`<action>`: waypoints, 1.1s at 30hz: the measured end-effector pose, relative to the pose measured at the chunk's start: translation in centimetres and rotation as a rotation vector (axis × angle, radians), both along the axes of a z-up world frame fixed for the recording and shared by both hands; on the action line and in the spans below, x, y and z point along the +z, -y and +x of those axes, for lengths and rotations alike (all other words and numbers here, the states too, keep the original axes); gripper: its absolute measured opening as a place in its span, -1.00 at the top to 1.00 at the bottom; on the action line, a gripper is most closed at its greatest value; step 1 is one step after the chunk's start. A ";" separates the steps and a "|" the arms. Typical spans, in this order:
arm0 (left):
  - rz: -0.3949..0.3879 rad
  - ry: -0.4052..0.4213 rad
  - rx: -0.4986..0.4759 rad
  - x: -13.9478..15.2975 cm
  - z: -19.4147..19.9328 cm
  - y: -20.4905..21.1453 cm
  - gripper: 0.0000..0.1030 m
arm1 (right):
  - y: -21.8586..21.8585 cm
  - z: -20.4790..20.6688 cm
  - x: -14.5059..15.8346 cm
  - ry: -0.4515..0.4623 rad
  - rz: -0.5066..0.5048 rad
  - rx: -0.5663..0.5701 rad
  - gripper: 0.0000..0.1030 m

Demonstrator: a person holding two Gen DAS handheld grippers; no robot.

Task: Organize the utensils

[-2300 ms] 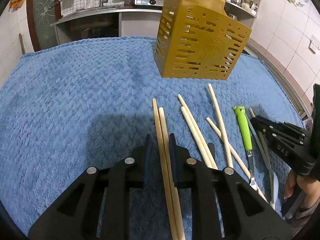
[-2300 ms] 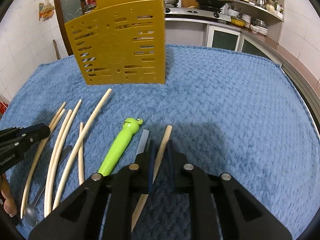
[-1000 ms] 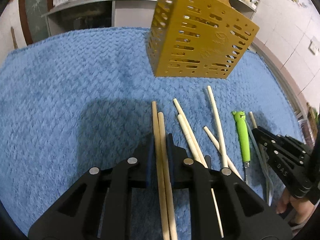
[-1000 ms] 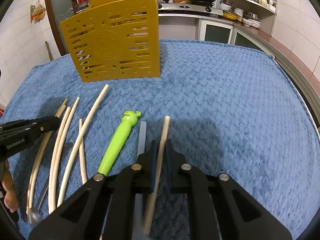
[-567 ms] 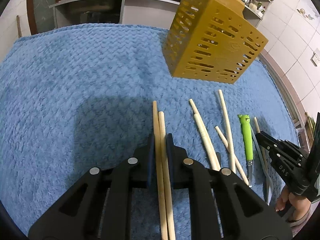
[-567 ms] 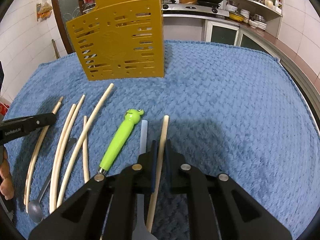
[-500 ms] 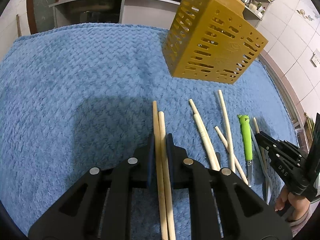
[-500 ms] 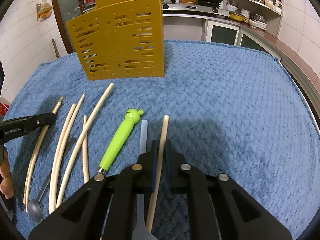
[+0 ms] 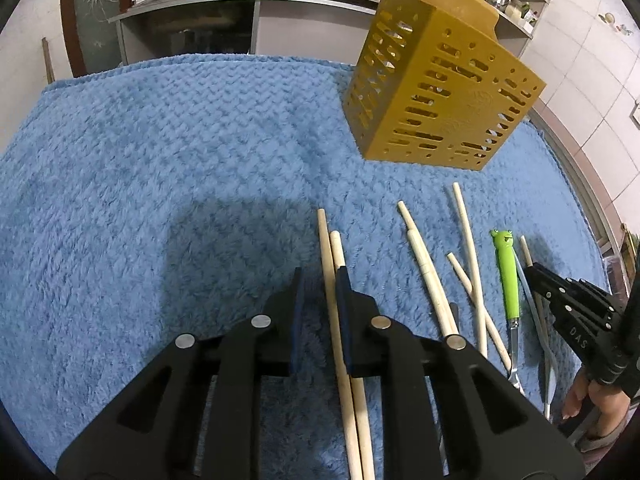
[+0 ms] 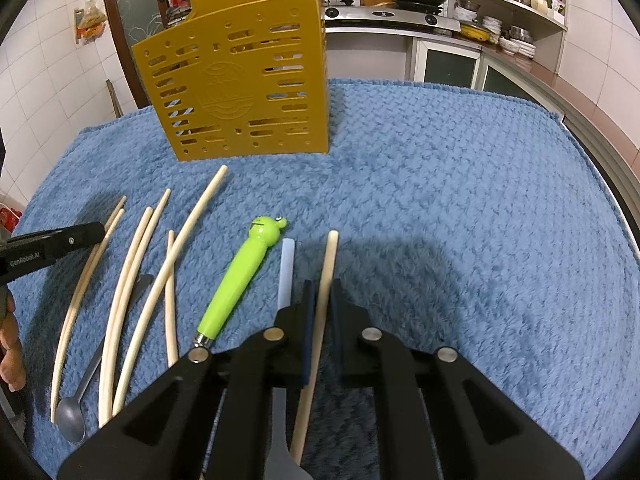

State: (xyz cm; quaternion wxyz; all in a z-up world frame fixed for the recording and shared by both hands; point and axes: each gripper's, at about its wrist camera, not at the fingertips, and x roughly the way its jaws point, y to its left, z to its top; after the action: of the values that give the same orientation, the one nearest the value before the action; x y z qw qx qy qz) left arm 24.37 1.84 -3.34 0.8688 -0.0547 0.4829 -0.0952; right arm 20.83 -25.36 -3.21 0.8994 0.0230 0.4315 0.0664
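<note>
Left wrist view: the left gripper is seen over a blue towel. Its jaws have just been opening, and a gap shows on the left side; two chopsticks lie between them against the right pad, no longer pressed from both sides. A yellow slotted holder stands upright on the towel, well apart beyond the tips. More chopsticks and a green-handled utensil lie loose to the right, beside the right gripper.

Right wrist view: the right gripper is clamped narrowly on a single chopstick, which is pinched between the pads. A pale flat handle lies just beside it on the towel. A spoon rests at lower left.
</note>
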 end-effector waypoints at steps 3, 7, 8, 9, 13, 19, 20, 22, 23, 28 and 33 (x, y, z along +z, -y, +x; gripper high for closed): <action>0.023 0.003 -0.015 -0.2 0.1 0.3 0.73 | 0.0 0.0 0.0 0.000 -0.002 -0.001 0.84; 0.073 0.008 -0.059 -0.1 0.4 1.9 0.72 | -0.1 0.0 0.0 -0.003 -0.008 -0.001 0.84; 0.074 -0.007 -0.066 -0.3 0.8 2.1 0.70 | -0.2 0.1 0.0 -0.004 -0.010 -0.002 0.84; 0.091 -0.006 -0.064 -0.4 1.0 2.4 0.68 | -0.2 0.1 0.0 -0.006 -0.011 -0.003 0.84; 0.123 0.001 -0.059 -0.4 0.7 2.9 0.70 | -0.2 0.1 0.1 -0.007 -0.014 -0.001 0.84; 0.001 0.019 -0.011 0.4 0.5 0.8 0.72 | 0.2 0.2 0.0 -0.007 0.000 0.003 0.83; 0.002 0.025 -0.004 0.6 0.5 0.6 0.72 | 0.2 0.1 0.0 -0.006 0.000 0.003 0.83; 0.000 0.028 -0.005 0.6 0.5 0.4 0.53 | 0.2 0.1 0.0 -0.005 0.002 0.004 0.83; 0.001 0.030 -0.002 0.6 0.4 0.3 0.36 | 0.2 0.1 0.1 -0.006 0.001 0.003 0.83; 0.070 0.075 0.035 1.0 0.1 -0.1 -0.54 | 0.2 0.2 0.1 -0.006 0.001 0.003 0.83; 0.136 0.042 0.026 0.3 0.1 0.3 -0.70 | 0.2 0.2 0.1 -0.006 0.001 0.003 0.83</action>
State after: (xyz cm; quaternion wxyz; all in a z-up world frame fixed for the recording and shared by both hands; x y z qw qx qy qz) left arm 24.48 1.58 -3.04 0.8816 0.0002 0.4690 -0.0521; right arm 21.04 -25.54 -3.12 0.8979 0.0228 0.4342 0.0679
